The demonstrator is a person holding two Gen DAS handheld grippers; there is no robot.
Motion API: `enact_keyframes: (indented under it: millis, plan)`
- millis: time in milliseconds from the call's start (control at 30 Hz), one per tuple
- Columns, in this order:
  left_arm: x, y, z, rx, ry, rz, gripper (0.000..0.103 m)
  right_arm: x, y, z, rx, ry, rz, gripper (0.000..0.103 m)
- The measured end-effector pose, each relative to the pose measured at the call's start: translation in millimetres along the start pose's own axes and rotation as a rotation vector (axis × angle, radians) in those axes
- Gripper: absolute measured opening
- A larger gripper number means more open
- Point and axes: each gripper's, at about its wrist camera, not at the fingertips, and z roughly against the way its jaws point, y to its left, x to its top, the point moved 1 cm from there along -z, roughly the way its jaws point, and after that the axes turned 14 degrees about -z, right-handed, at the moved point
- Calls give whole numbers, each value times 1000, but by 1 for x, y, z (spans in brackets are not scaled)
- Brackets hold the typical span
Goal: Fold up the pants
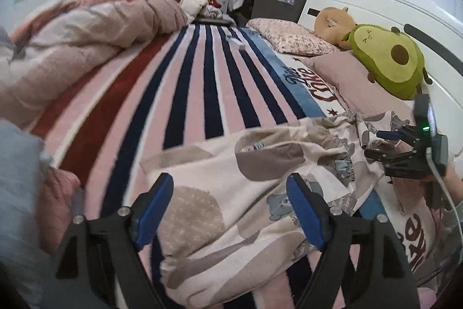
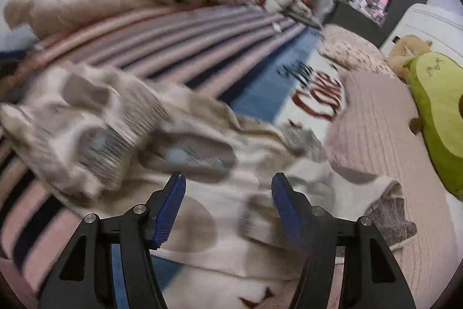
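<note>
With the left gripper [image 1: 230,200] and right gripper [image 2: 228,193] both spread and clamping nothing, the pants [image 1: 260,178] lie rumpled on the striped blanket [image 1: 185,94] beneath them, unfolded, so the folding evidently remains to be done.

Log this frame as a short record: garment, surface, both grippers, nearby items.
garment: patterned pants, crumpled, not folded flat
surface: striped blanket on a bed
left gripper: open, above the pants, nothing between the fingers
right gripper: open, over the pants, no cloth pinched; view blurred
nearby: avocado plush and pink pillow at the headboard; bunched duvet on the far side
fold state: not visibly started
</note>
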Motion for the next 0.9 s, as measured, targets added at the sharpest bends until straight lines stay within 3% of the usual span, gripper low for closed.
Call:
enact_keyframes:
  millis: [67,133,300,400,433,500,600,767,833,900]
  plan:
    - [-2,-1,-8,-17,12,7,77,-6,-9,-15,-155,37,31,60]
    - [-3,-4,-13,-19,19,-2,77,-10,-16,-19,-221,29,70,63]
    - [-3,-7,-19,-40,18,3,77,-7,-22,2,-100,-19,14,63]
    - [-8,-8,-23,-30,40,-4,77,-2,-18,-12,-208,32,92,74]
    - [-11,-7,-25,-29,51,1,77,-2,-17,-22,-220,94,112,78]
    - [-16,-4,-27,-29,64,16,77,-4,-16,-35,-217,139,129,76]
    - [-26,1,-30,-2,89,22,77,2,-27,-38,-381,54,136,75]
    - [-37,16,-31,43,118,55,77,24,-81,-10,-595,-109,-44,75]
    - [-38,18,-30,39,117,63,77,28,-104,5,-620,-134,-131,73]
    - [-38,17,-30,38,114,60,77,27,-124,23,-583,-152,-218,70]
